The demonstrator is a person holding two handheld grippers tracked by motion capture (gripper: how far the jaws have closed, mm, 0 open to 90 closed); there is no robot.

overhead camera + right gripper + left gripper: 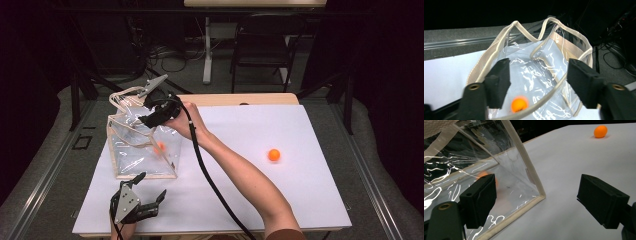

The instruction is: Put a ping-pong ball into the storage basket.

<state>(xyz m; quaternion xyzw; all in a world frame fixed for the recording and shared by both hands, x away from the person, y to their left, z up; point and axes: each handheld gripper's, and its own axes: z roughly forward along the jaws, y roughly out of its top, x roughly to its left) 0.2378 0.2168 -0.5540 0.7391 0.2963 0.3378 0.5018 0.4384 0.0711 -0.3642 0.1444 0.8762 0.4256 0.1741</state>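
With the right gripper spread wide above the clear bag, lift it straight out so the orange ball stays inside the bag.

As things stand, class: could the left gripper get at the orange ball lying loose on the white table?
Probably yes. The left gripper is open, and bare table lies between it and the loose orange ball; the clear bag stands off to the side.

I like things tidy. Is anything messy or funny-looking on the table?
Nothing is spilled or broken. The clear bag looks crumpled and its rim sags unevenly. One orange ball lies inside it; another orange ball sits alone on the white table, away from the bag.
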